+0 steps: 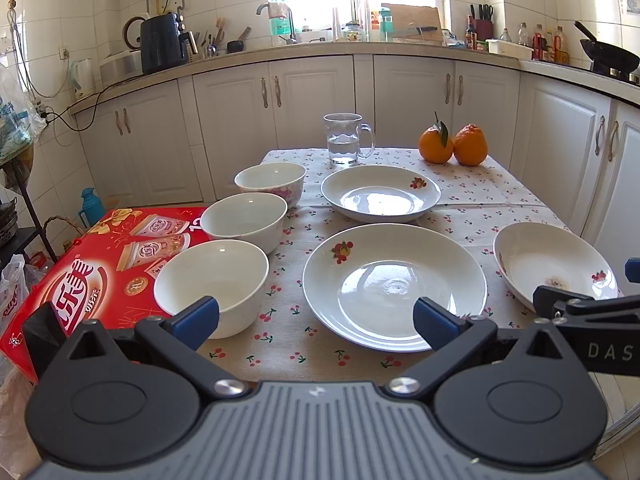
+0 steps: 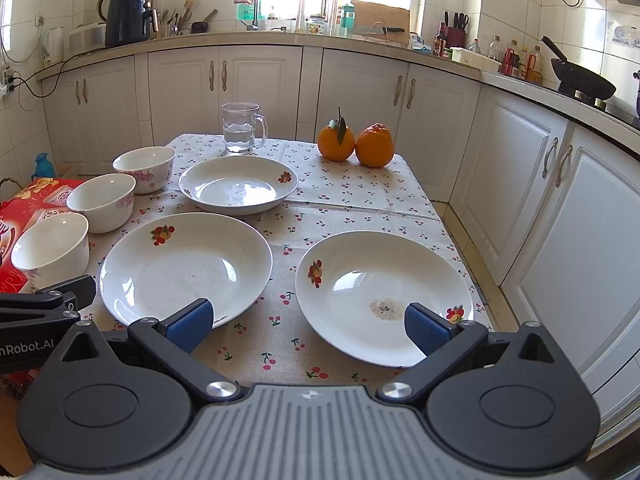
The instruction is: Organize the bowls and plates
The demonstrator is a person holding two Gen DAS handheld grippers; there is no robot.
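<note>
Three white plates with fruit prints lie on the cherry-print tablecloth: a far plate (image 1: 380, 194) (image 2: 238, 185), a near middle plate (image 1: 394, 286) (image 2: 186, 268) and a near right plate (image 1: 554, 266) (image 2: 384, 296). Three white bowls stand in a row along the left edge: near (image 1: 212, 286) (image 2: 52, 250), middle (image 1: 244, 220) (image 2: 102, 202), far (image 1: 270, 182) (image 2: 145, 169). My left gripper (image 1: 316, 320) is open and empty, above the front edge between the near bowl and the middle plate. My right gripper (image 2: 308, 326) is open and empty, between the two near plates.
A glass mug of water (image 1: 346, 140) (image 2: 240, 128) and two oranges (image 1: 452, 144) (image 2: 354, 144) stand at the table's far end. A red carton (image 1: 80, 276) sits left of the table. White cabinets and a cluttered counter (image 1: 320, 46) run behind and to the right.
</note>
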